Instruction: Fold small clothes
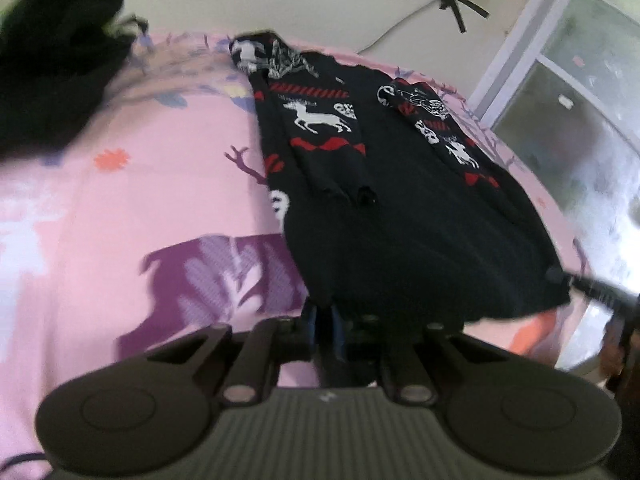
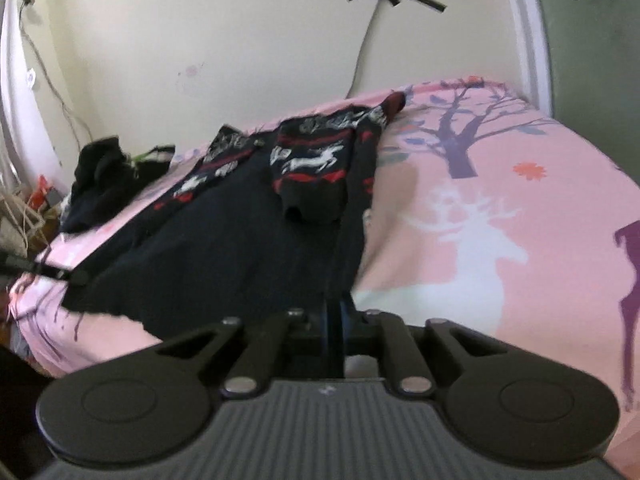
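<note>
A bed [image 2: 500,200] under a pink sheet with deer and tree prints carries a dark sweater [image 1: 400,216] lying lengthwise, hem at the near edge, collar toward the wall; both sleeves are folded in over its back. Bare sheet lies open on each side. A blurred black heap [image 1: 52,64] sits at a far corner. The left gripper [image 1: 324,320] and right gripper [image 2: 335,320] each have their fingers closed on the hem's corners; the pinch itself is hidden under cloth.

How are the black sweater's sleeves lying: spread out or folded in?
Folded in: both patterned sleeves lie across the sweater body.
</note>
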A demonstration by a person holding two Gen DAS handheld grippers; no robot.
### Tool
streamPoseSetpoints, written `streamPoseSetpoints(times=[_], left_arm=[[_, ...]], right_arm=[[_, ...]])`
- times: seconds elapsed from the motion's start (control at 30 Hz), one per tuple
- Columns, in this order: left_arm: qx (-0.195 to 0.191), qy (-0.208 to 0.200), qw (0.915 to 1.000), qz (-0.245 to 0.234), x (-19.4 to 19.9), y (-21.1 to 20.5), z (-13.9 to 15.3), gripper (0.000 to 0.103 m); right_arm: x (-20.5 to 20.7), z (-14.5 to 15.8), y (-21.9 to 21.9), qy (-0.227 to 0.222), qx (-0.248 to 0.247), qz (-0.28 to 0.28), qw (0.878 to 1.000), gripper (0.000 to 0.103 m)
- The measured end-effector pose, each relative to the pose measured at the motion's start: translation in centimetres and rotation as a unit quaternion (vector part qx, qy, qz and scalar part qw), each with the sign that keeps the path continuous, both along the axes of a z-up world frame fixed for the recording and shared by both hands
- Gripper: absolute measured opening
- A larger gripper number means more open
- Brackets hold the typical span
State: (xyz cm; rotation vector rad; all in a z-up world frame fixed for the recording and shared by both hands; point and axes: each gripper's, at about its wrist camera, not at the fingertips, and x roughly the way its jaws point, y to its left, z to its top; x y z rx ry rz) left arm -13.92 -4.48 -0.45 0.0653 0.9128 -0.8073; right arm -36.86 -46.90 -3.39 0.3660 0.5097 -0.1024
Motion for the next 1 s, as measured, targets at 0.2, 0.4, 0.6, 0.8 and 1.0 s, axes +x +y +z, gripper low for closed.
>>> streamPoseSetpoints(times=[0.2,0.4,0.6,0.8,1.0], left_arm=[[0.006,0.01,0.9997,0.022,-0.5,1.5,0.2,0.008],[-0.001,0.034,0.9994,-0.008,-0.5,0.8,-0.4,0.067],[0.014,0.033,0.9992,-0.014,-0.5,0.2,-0.7,0.008],[-0.1,0.073,0.9918,0.029,3.2,3.0,2.2,0.007],[-0.158,0.03,0.9848,0.064,11.4,0.8,7.1,0.007]], right_arm=[[-0.2,-0.1,-1.9,0.007,0.024,0.004,1.0,0.005],[-0.4,-0.2,-1.5,0.011,0.045,0.032,0.998,0.031],[0.4,0.3,-1.3,0.003,0.068,0.046,0.997,0.007],[2.0,4.5,-4.2,-0.065,0.106,0.04,0.991,0.006],[11.5,8.3,-8.7,-0.095,0.112,0.032,0.989,0.006]])
